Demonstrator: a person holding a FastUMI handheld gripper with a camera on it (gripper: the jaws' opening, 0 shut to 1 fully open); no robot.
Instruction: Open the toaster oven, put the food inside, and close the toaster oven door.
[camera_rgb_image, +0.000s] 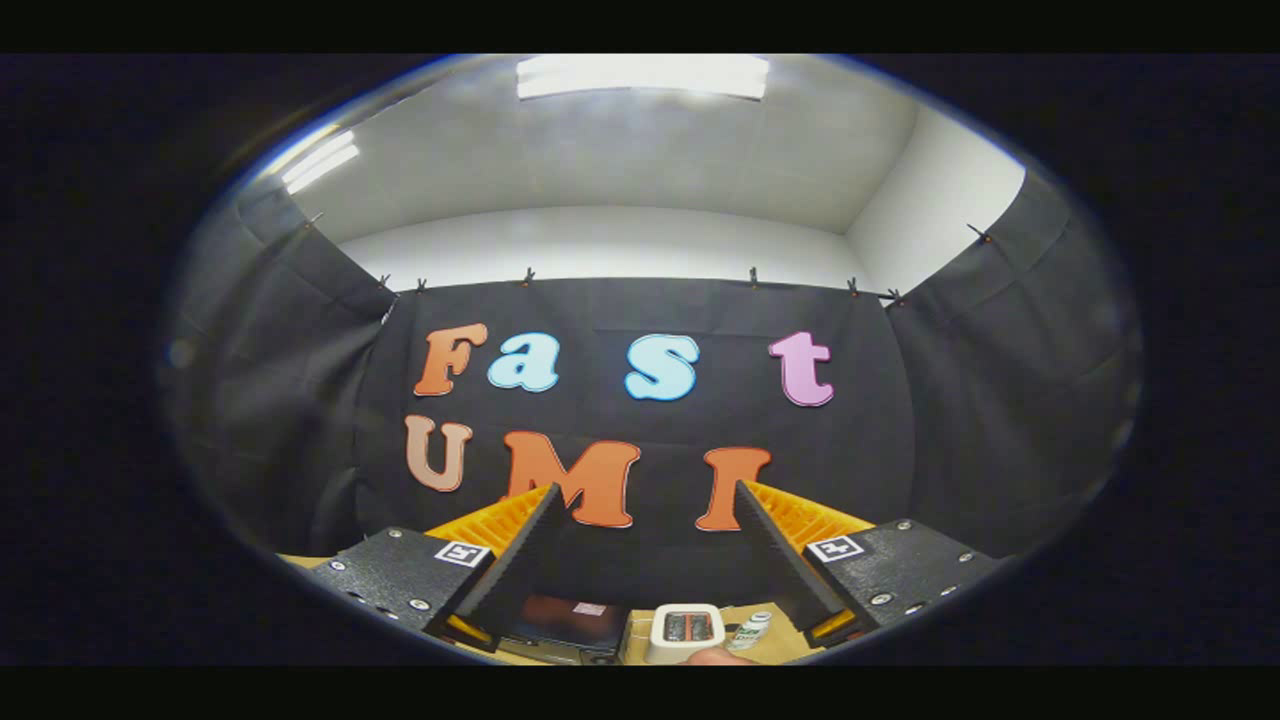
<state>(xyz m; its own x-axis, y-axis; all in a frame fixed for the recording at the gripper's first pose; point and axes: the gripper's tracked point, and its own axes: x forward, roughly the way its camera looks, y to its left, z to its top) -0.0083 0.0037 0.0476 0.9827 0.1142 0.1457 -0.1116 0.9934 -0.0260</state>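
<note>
The gripper (645, 500) is held high and tilted up toward the booth's black cloth wall (650, 320), with its two fingers (520, 560) spread wide apart and nothing between them; they close on no object. Far below the fingertips, in the gap between the two fingers, a light wooden table (775, 645) shows as a thin strip. On it, toward the left finger, sits a dark box-shaped appliance with a dark front panel and a small pale label on top, which appears to be the toaster oven (565, 622); from this angle its door cannot be made out clearly, so whether it stands open or closed cannot be told. Just to the right of it, about midway between the fingers, stands a small white toaster-like appliance (685, 630) with two dark slots in its top. Right beside that, toward the right finger, lies a small white bottle with a green label (750, 630), tipped at an angle. A rounded tan shape (722, 657) shows at the near edge of the table, just in front of the white appliance; it is too small to identify. All of these things lie well apart from the fingertips. Beyond the cloth wall, a white ceiling with bright light panels (640, 75) rises above.
</note>
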